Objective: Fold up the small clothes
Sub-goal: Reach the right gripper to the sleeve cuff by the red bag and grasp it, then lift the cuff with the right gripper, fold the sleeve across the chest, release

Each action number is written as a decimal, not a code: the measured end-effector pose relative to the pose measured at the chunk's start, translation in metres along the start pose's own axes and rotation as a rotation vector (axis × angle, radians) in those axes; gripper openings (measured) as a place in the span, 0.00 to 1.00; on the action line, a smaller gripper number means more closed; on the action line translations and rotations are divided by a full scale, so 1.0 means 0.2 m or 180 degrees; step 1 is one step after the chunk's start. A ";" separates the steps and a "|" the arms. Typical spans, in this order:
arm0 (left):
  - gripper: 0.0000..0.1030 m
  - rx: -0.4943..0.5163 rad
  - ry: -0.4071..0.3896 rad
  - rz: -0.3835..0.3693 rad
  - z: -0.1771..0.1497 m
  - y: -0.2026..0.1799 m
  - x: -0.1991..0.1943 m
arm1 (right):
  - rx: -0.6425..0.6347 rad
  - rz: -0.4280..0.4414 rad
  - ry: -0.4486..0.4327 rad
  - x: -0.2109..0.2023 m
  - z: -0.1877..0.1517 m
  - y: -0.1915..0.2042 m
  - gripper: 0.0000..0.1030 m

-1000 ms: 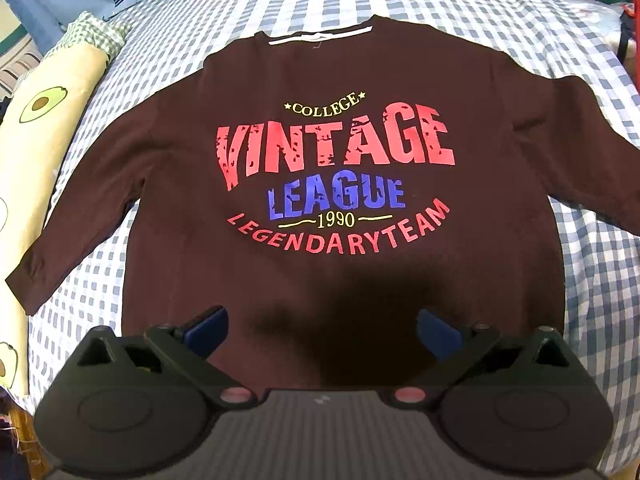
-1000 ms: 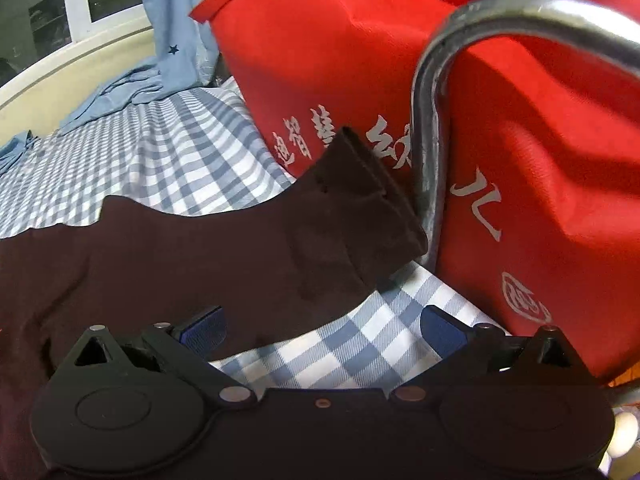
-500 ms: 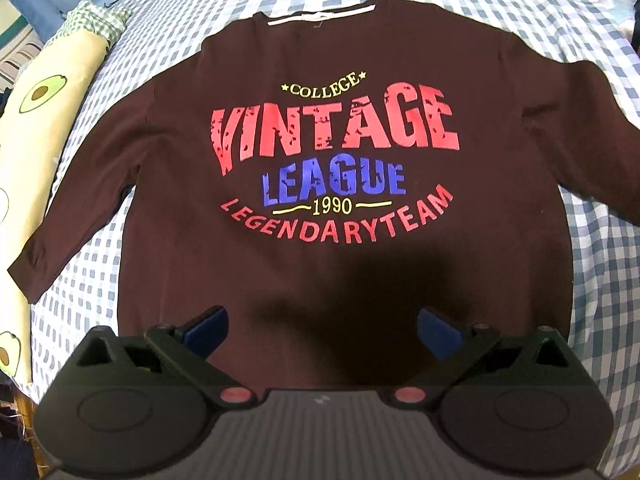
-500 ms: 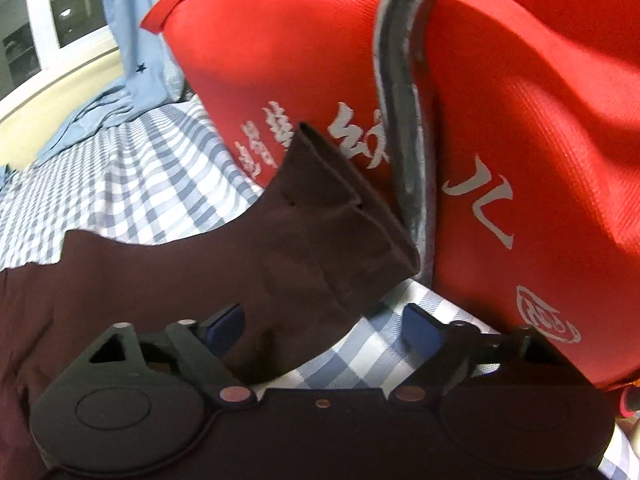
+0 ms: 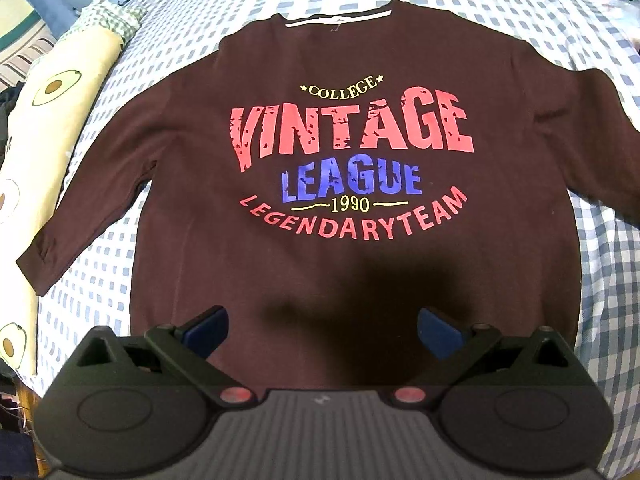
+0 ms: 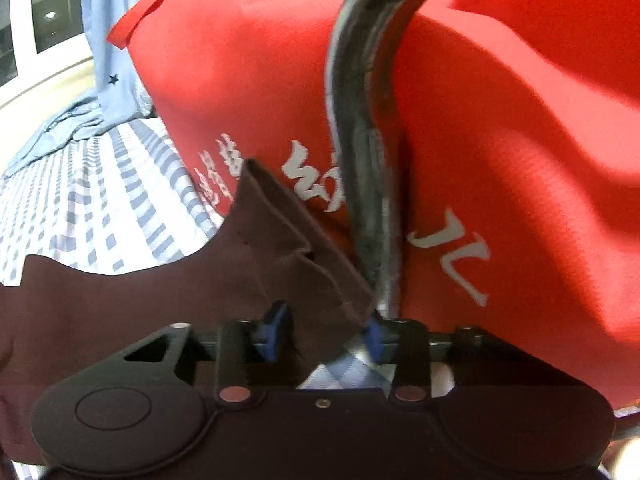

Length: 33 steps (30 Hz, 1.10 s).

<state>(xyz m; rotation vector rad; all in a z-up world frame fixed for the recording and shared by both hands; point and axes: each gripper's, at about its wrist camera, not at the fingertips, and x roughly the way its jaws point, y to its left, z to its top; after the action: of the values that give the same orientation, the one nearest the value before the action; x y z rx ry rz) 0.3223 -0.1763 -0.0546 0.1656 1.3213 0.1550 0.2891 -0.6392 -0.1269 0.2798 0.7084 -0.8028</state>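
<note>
Maroon sweatshirt [image 5: 340, 272] lies flat, print side up, on the blue-and-white checked bedsheet [image 5: 180, 40]. Left to right in the left wrist view: avocado-print pillow [image 5: 52, 128] along the sheet's left edge, left sleeve cuff [image 5: 38, 258] angled down toward it, then the body, then the right sleeve running off toward the right edge. Print reads "COLLEGE", "VINTAGE" in red, "LEAGUE" in blue, "1990", "LEGENDARY TEAM". Long axis runs hem to collar; collar [image 5: 338, 20] points to the far edge, hem nearest the camera. Left gripper [image 5: 322, 328] hovers over the hem area, jaws wide apart, nothing between them.

Right wrist view: sheet on the left, right sleeve cuff [image 6: 296, 256] raised in the middle, leaning against a red fabric bag [image 6: 500, 140] with white Chinese characters, not legible. Grey metal tube [image 6: 360, 160] curves in front of the bag. Right gripper [image 6: 324, 332]: jaws narrowed around the cuff edge, a gap visible; cannot tell if it's clamped.
</note>
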 end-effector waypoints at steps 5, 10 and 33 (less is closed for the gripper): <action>0.99 -0.0017 -0.0039 -0.0057 -0.02 0.03 -0.02 | -0.0092 0.0066 -0.0039 -0.07 -0.01 0.01 0.09; 0.99 -0.0067 -0.0067 -0.0112 -0.06 0.12 -0.02 | -0.0198 0.0154 -0.0230 -0.22 0.05 0.11 0.08; 0.99 -0.0375 -0.0150 -0.0426 0.00 0.72 0.14 | -0.0887 0.0625 -0.1291 -1.07 0.48 0.74 0.07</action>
<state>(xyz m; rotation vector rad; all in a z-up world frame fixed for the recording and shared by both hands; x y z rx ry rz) 0.3265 -0.0288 -0.0516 -0.0192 1.2682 0.1142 0.3404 -0.4658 0.0832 -0.0667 0.3948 -0.5416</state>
